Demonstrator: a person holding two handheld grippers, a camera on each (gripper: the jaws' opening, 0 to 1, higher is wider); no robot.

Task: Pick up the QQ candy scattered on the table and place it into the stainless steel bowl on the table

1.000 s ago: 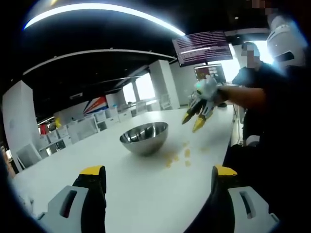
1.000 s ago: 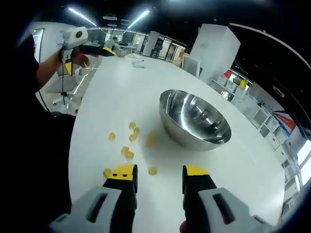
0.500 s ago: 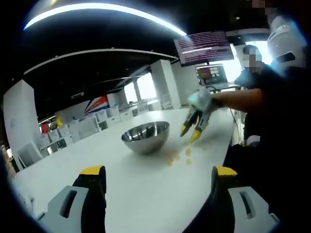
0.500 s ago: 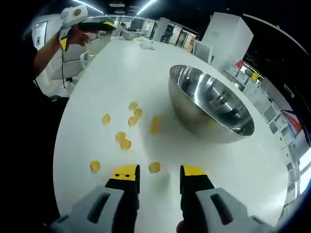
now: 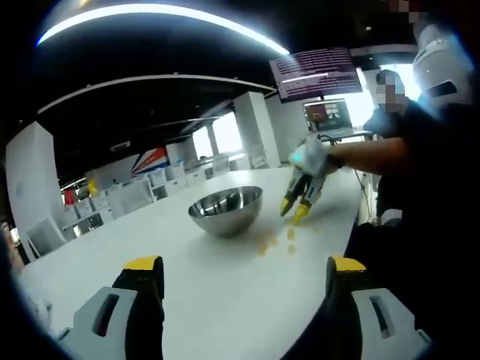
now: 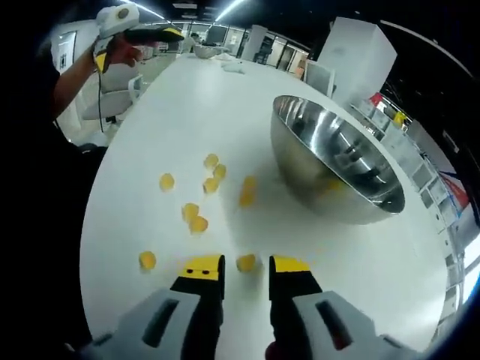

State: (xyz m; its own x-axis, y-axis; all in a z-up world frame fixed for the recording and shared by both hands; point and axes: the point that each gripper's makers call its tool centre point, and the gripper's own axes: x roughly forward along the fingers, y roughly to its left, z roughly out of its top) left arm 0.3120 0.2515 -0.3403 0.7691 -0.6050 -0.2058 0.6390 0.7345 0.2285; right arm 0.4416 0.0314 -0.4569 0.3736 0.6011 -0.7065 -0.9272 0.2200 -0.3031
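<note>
Your right gripper (image 6: 247,264) brackets a QQ candy (image 6: 246,262), jaws ajar; bowl (image 6: 337,169) at one o'clock. Your left gripper (image 5: 244,271) stands wide open.

Candies (image 6: 196,219) beside bowl (image 6: 339,169), apparently apart

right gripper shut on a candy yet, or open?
Open. In the right gripper view the right gripper has its yellow-tipped fingers on either side of one yellow candy, with gaps on both sides; the candy lies on the table.

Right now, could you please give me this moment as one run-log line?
right gripper: open, astride one candy | left gripper: open, idle | bowl: empty | phase: first pick
</note>
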